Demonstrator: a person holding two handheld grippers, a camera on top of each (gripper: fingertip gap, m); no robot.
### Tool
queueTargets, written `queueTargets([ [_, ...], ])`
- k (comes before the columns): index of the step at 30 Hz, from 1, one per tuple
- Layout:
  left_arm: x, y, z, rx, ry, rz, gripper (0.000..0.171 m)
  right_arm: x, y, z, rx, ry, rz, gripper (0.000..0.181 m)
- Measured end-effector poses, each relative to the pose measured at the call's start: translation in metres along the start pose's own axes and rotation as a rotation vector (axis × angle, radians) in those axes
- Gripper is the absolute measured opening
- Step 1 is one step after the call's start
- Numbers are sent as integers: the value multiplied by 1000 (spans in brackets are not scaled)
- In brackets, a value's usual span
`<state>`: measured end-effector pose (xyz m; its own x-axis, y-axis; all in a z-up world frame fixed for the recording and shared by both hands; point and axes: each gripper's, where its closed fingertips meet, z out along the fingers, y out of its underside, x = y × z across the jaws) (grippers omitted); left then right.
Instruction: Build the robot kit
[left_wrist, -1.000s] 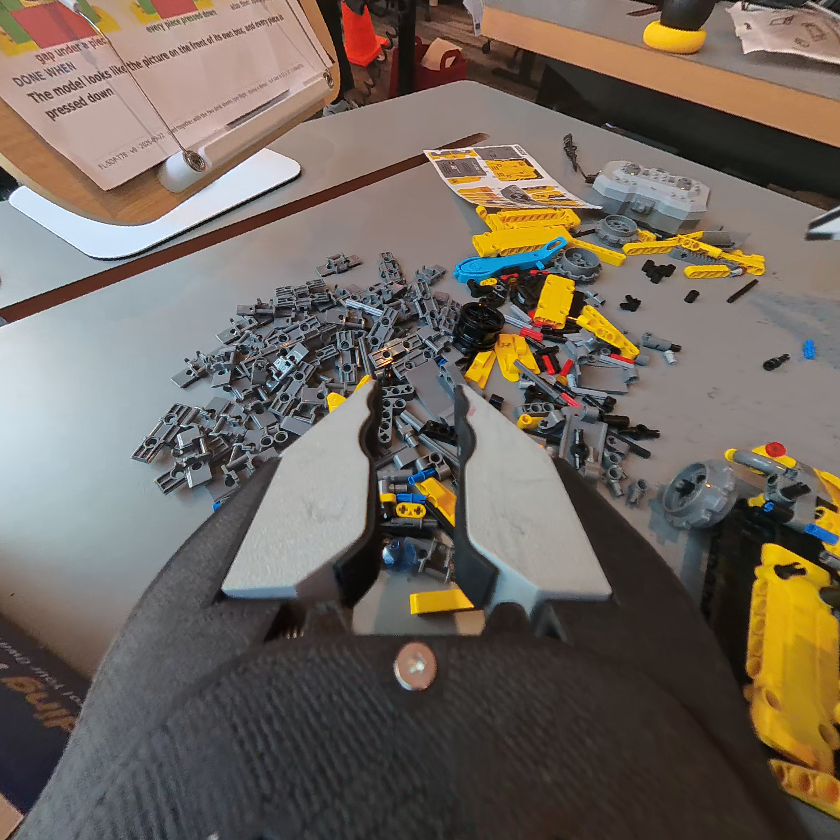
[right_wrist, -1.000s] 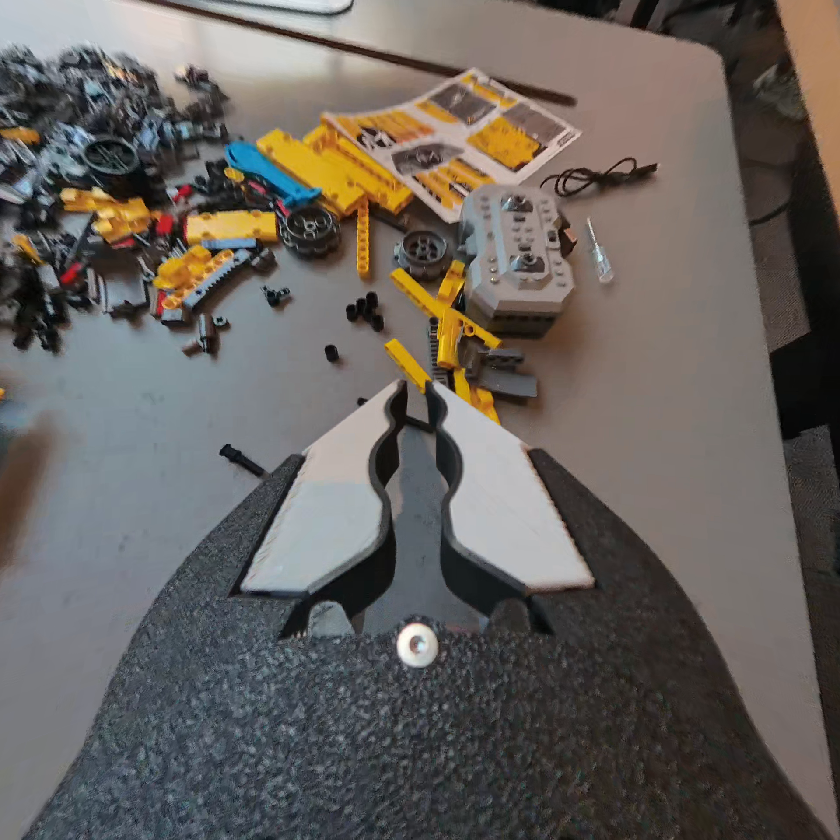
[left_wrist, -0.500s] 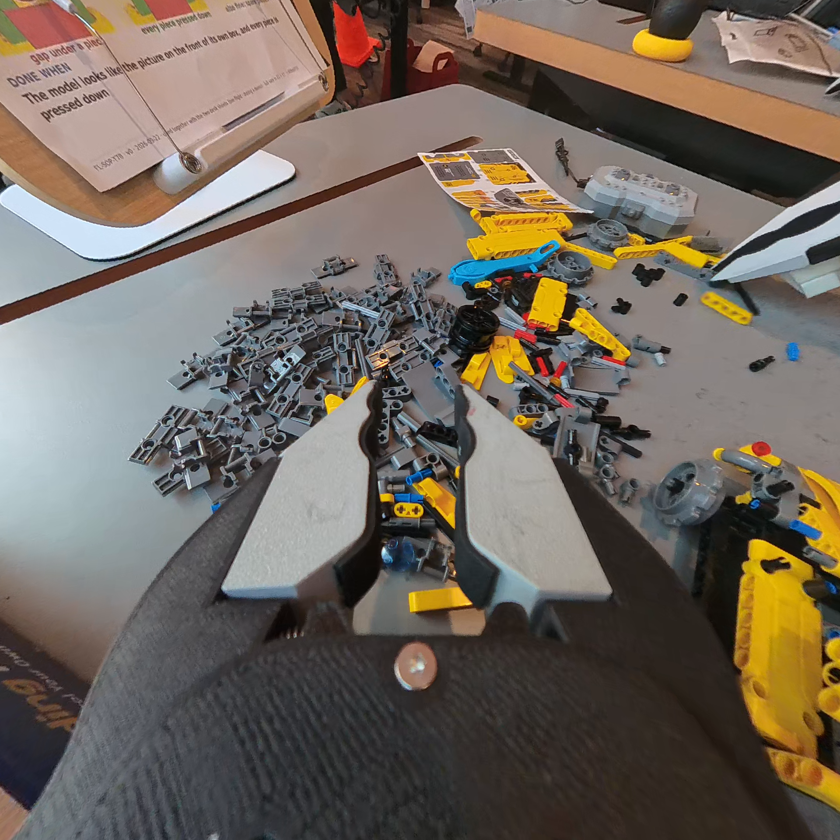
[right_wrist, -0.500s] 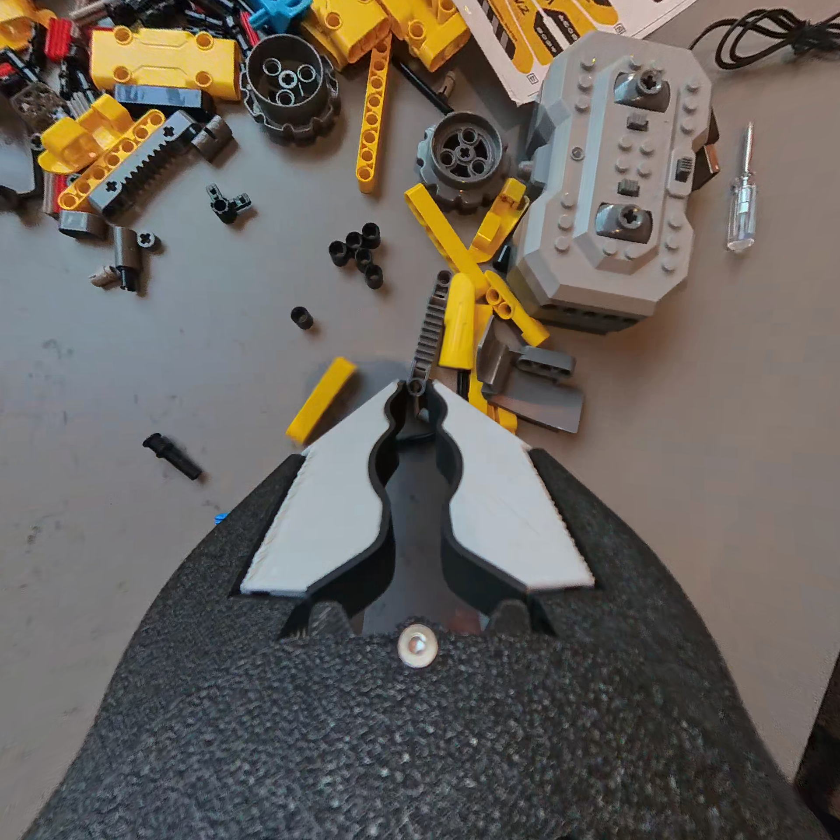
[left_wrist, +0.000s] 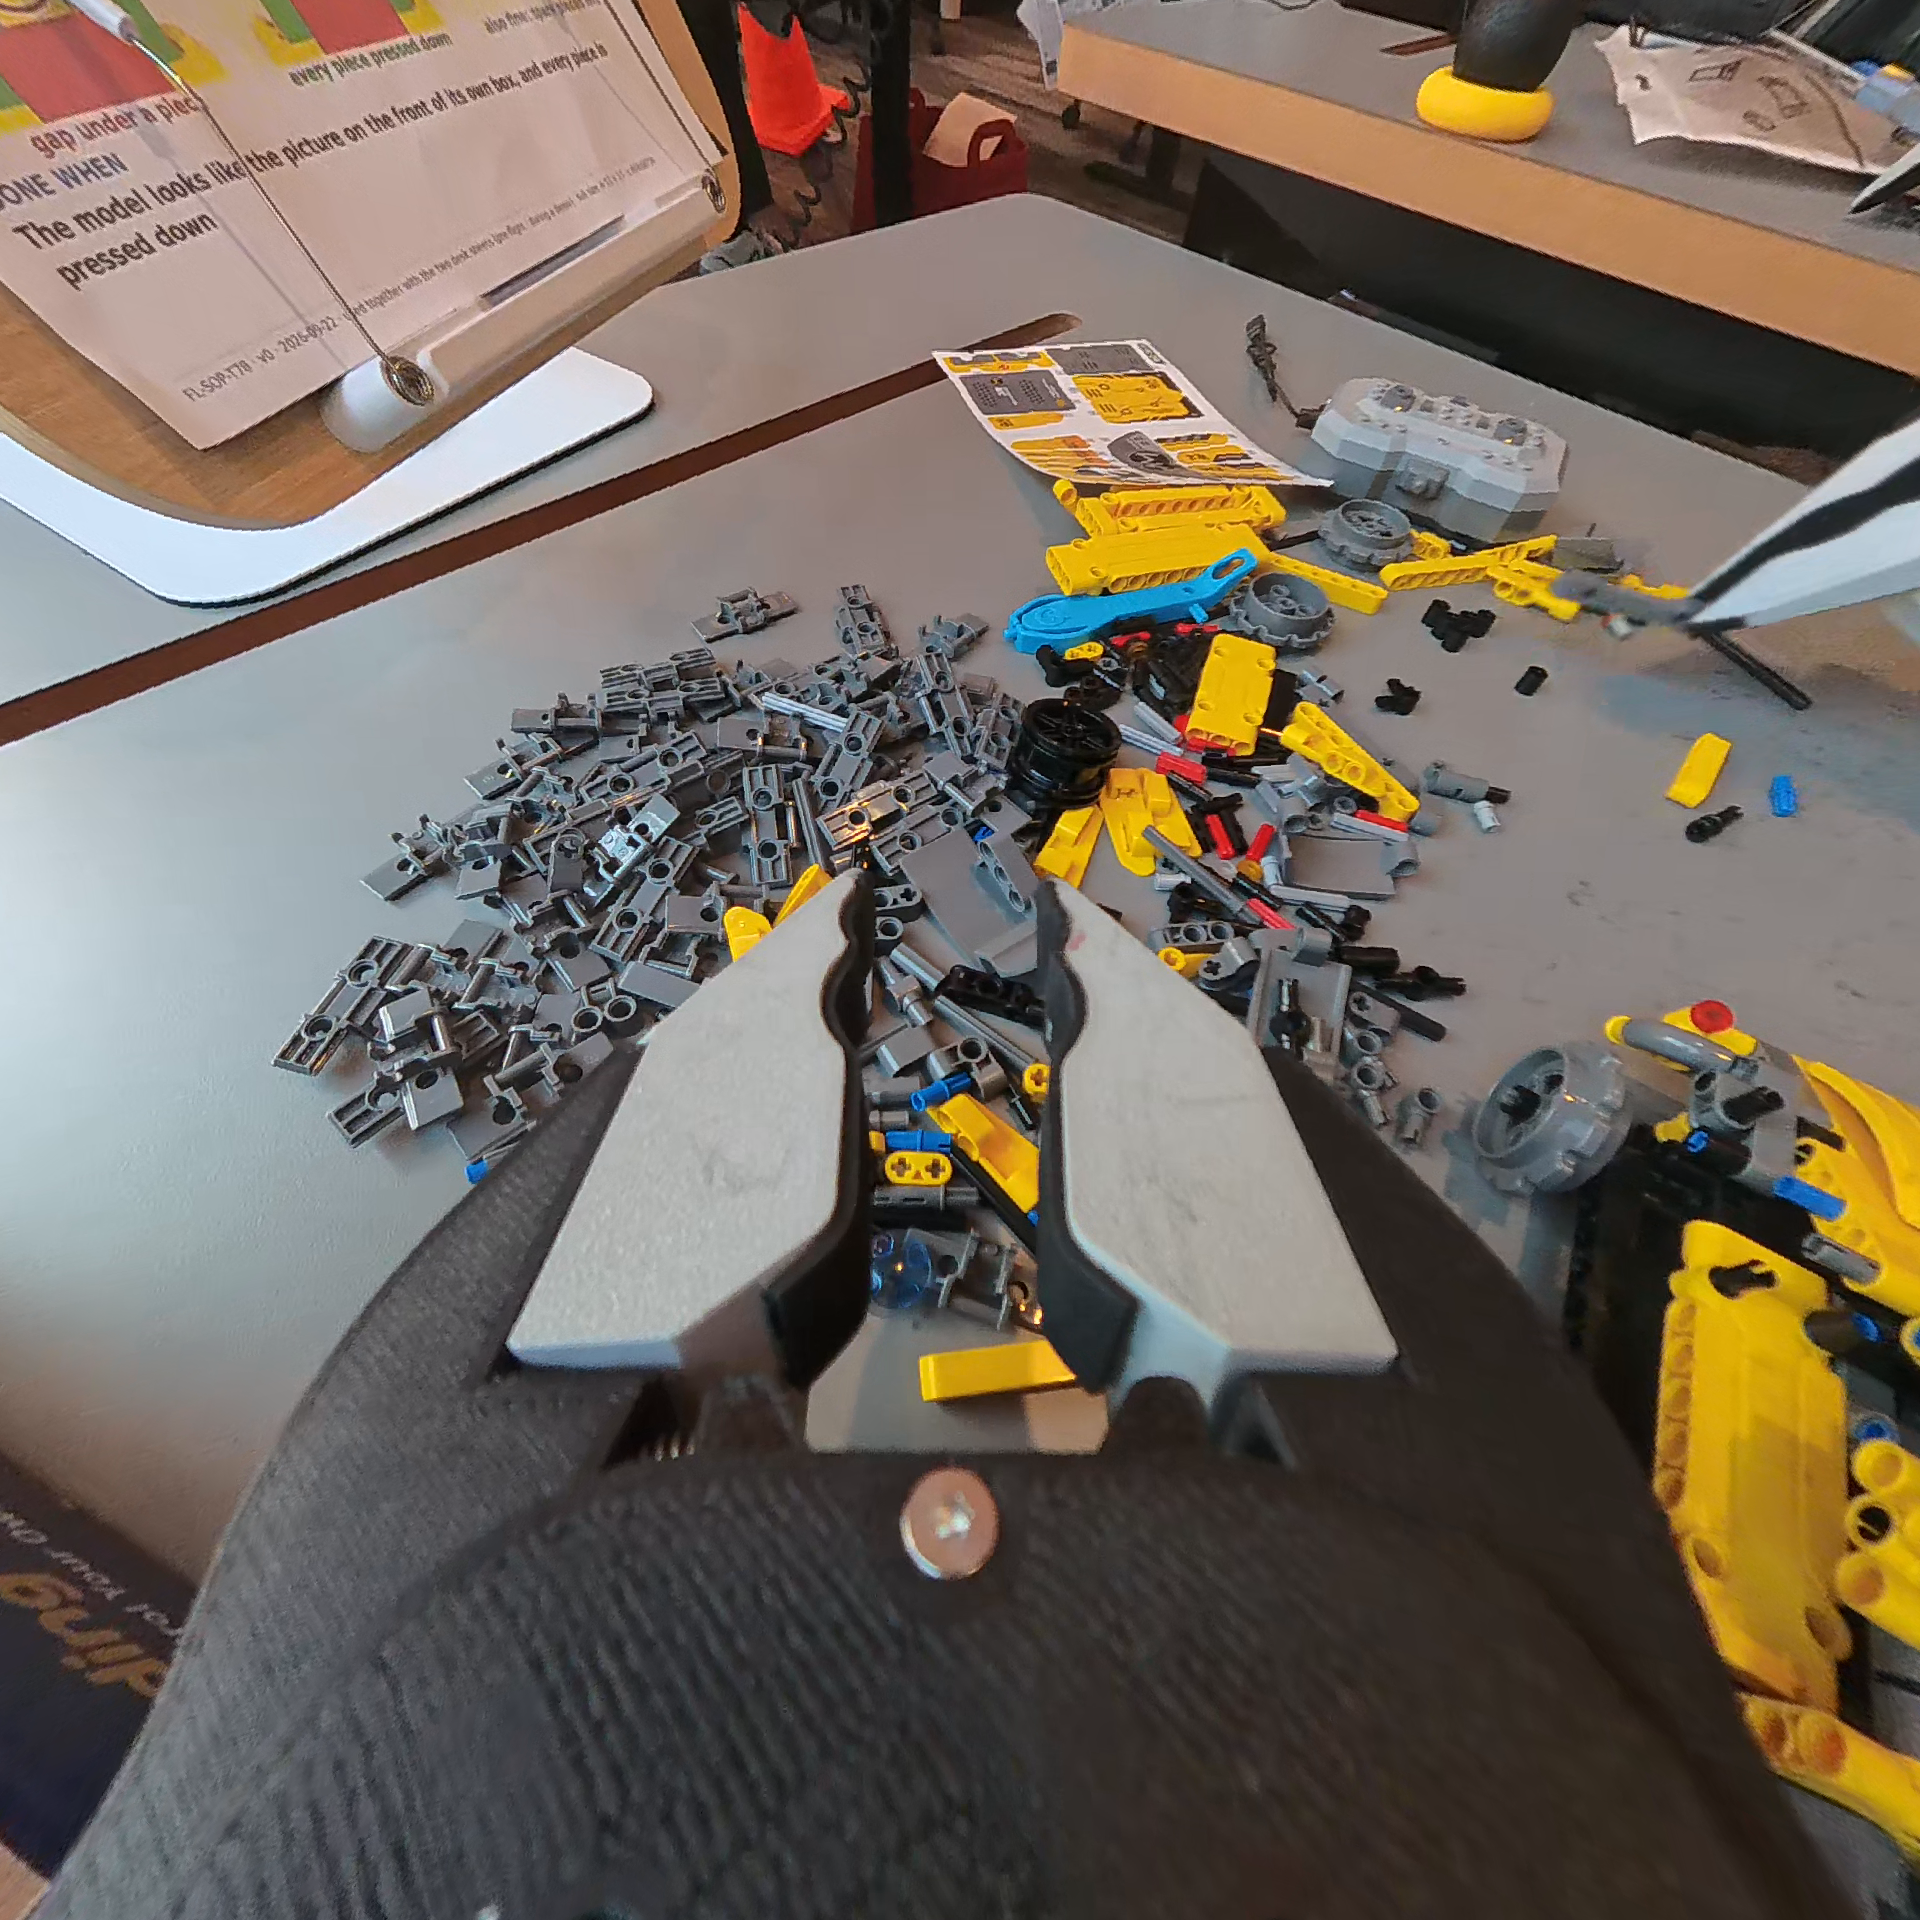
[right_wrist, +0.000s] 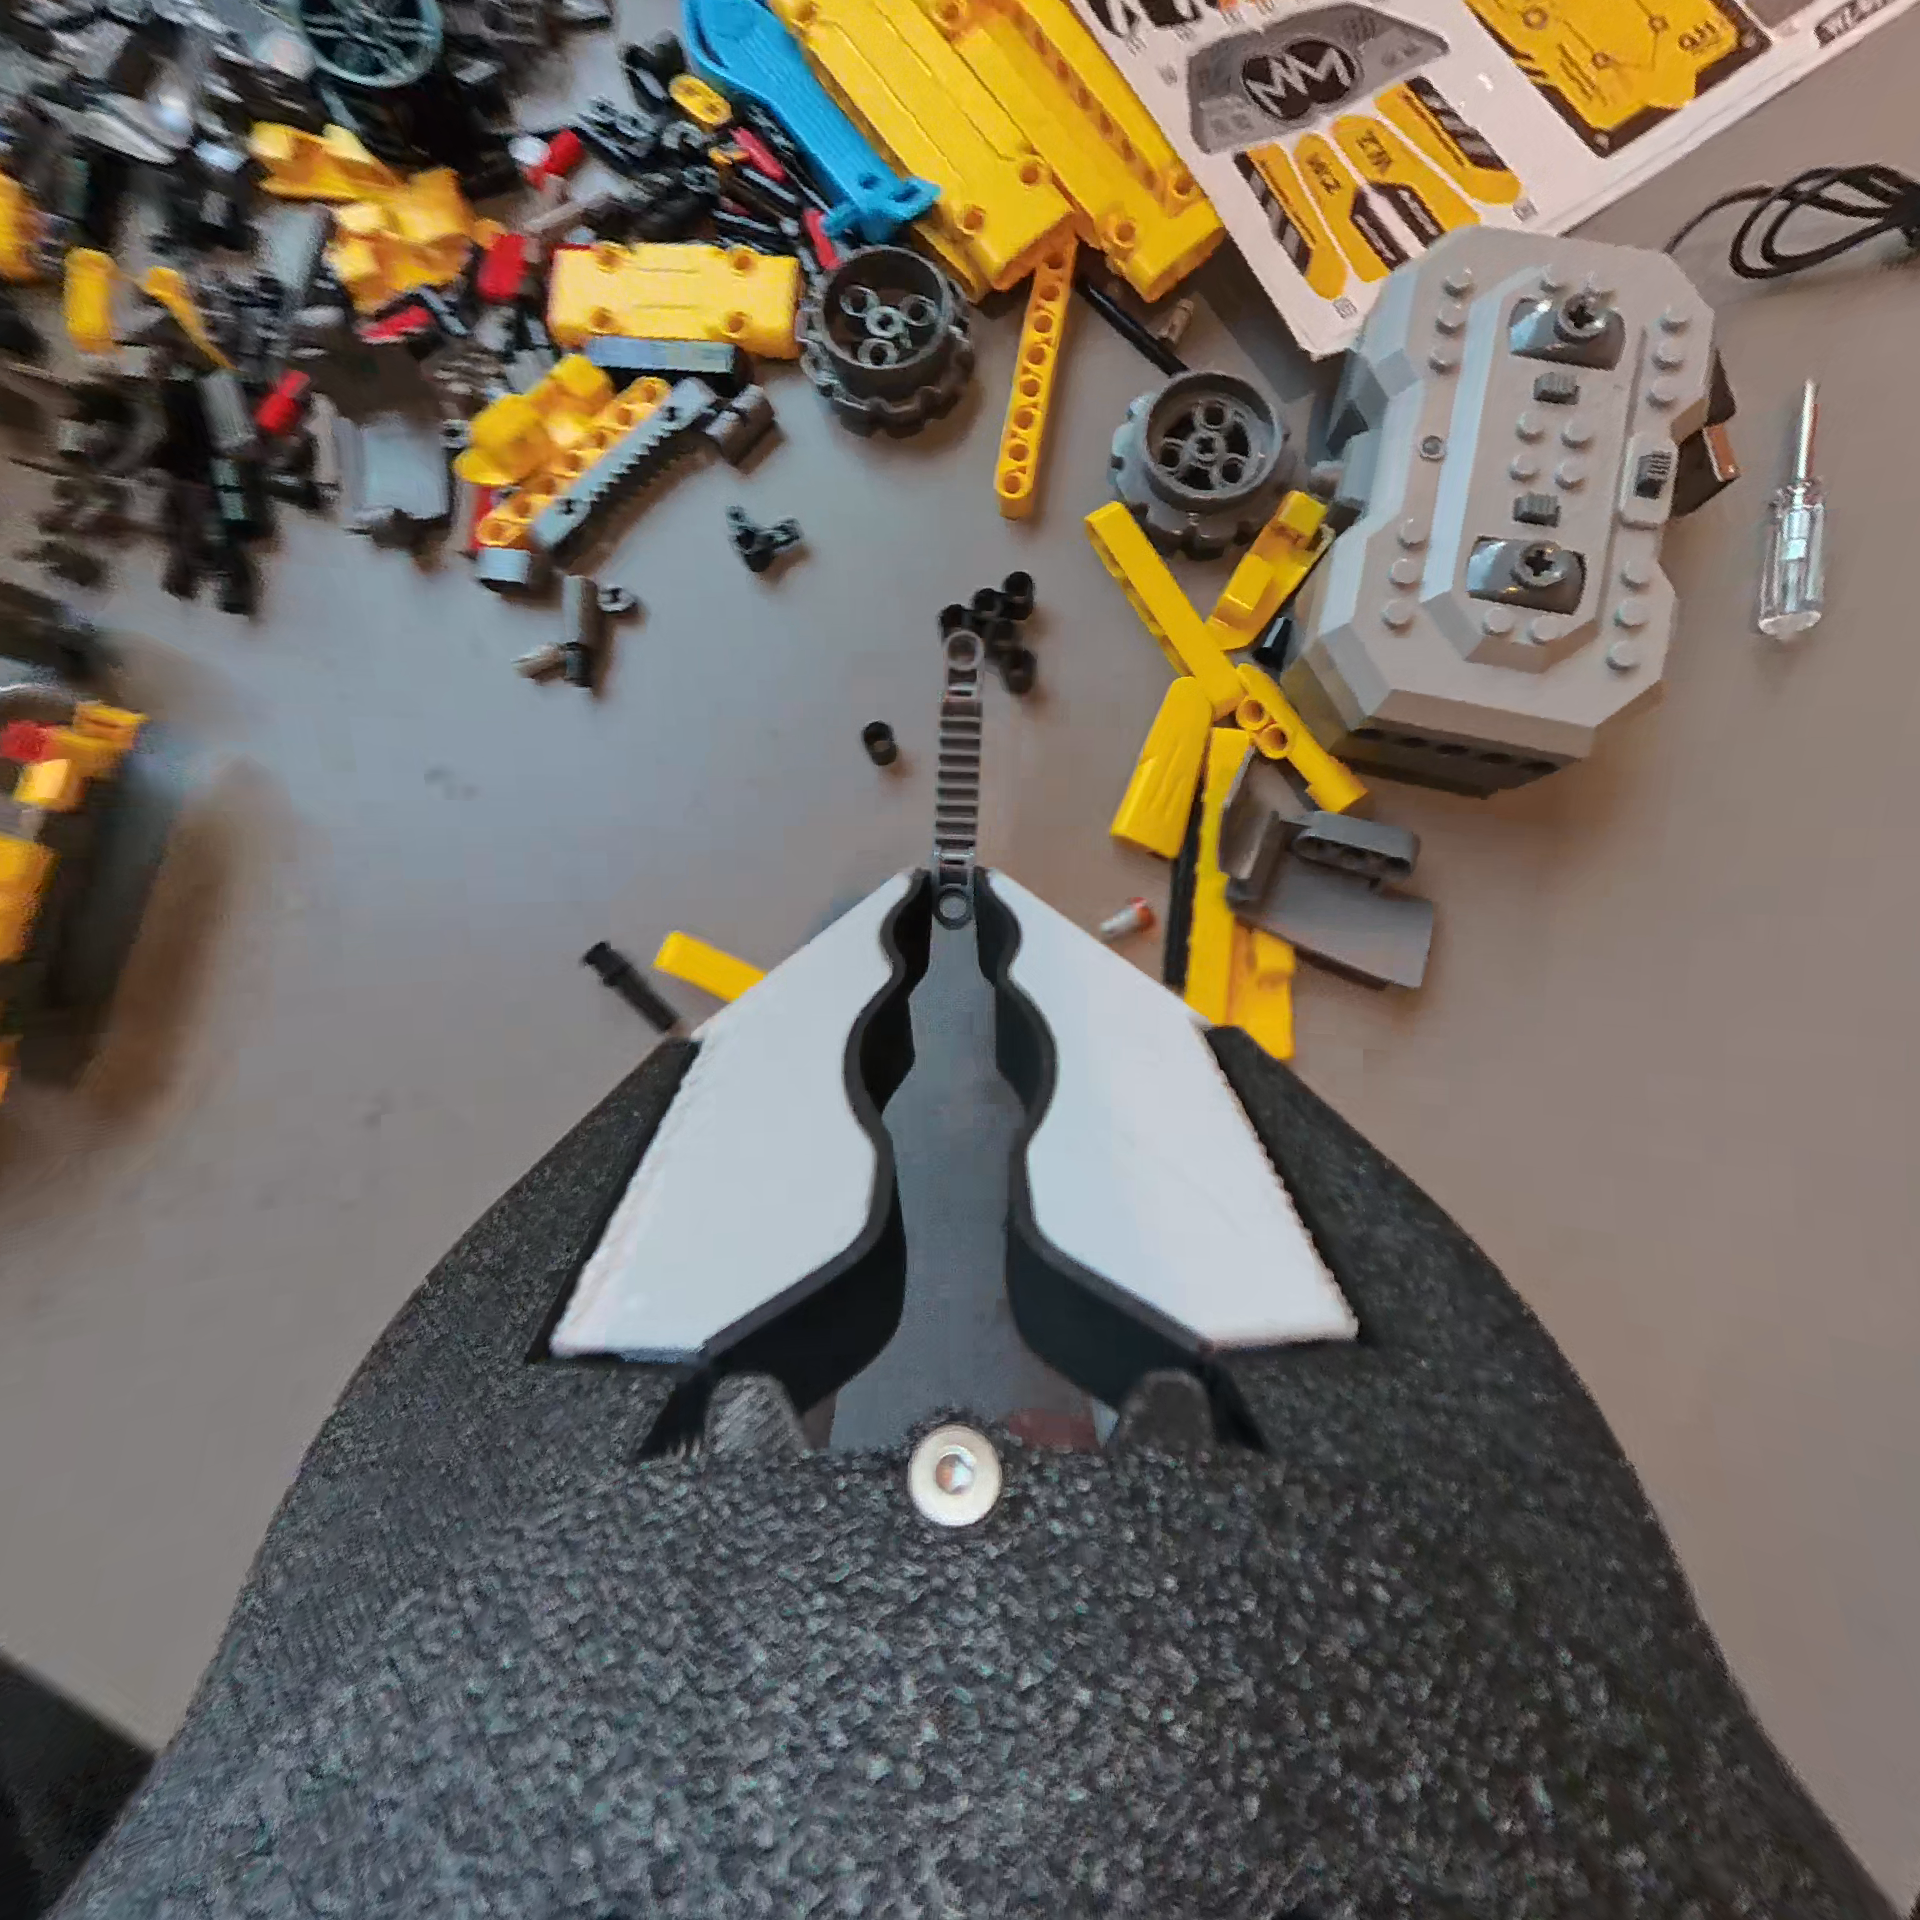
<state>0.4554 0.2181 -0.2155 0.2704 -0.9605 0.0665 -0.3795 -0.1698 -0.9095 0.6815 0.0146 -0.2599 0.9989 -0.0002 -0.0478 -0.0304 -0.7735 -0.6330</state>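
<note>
My right gripper (right_wrist: 951, 894) is shut on one end of a dark grey toothed rack (right_wrist: 956, 769), which sticks straight out from the tips over the grey table (right_wrist: 1558, 1143). It is held left of a cluster of yellow beams (right_wrist: 1195, 748) and a grey battery box (right_wrist: 1507, 499). The left wrist view shows this gripper (left_wrist: 1818, 561) at the far right with the rack (left_wrist: 1616, 603) off the table. My left gripper (left_wrist: 951, 904) is open and empty, hovering over mixed small parts (left_wrist: 966, 1143) beside a pile of grey pieces (left_wrist: 644, 852).
A partly built yellow model (left_wrist: 1766, 1351) sits at the right. A sticker sheet (left_wrist: 1112, 416), a blue tool (left_wrist: 1127, 608), grey wheels (right_wrist: 888, 338) and a small screwdriver (right_wrist: 1792, 540) lie around. A document stand (left_wrist: 312, 260) stands at the back left. Tip to tip, the grippers are about 30 cm apart.
My right gripper came down by the battery box, shut on the toothed rack and drew it away from the yellow beams. My left gripper has barely moved.
</note>
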Motion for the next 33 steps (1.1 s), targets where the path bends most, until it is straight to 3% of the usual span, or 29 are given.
queueTargets([
  [7,3,-4,-2,13,6,7,28,-64,44,-64,-14,-162,-123,7],
  [11,11,-12,-6,33,9,29,28,-72,78,-52,-58,-165,-116,8],
  [15,14,-28,-17,66,-74,86,20,-77,82,-42,-14,-159,-113,10],
  [17,31,-33,-24,-3,-67,35,23,-78,83,-43,-6,-147,-131,16],
  [19,76,-49,-36,-69,18,30,32,-77,81,-47,34,-119,-151,16],
  [21,146,-82,-56,-71,118,85,32,-71,77,-51,82,-86,-147,17],
  [25,365,-140,-136,-87,626,112,29,-64,60,-58,207,-71,-89,17],
  [27,442,-145,-170,-145,717,190,19,-62,52,-59,238,-75,-63,17],
  [30,509,-140,-205,-126,767,332,13,-65,43,-61,253,-84,-66,17],
  [33,521,-128,-203,-98,731,377,7,-68,42,-64,248,-58,-114,17],
])
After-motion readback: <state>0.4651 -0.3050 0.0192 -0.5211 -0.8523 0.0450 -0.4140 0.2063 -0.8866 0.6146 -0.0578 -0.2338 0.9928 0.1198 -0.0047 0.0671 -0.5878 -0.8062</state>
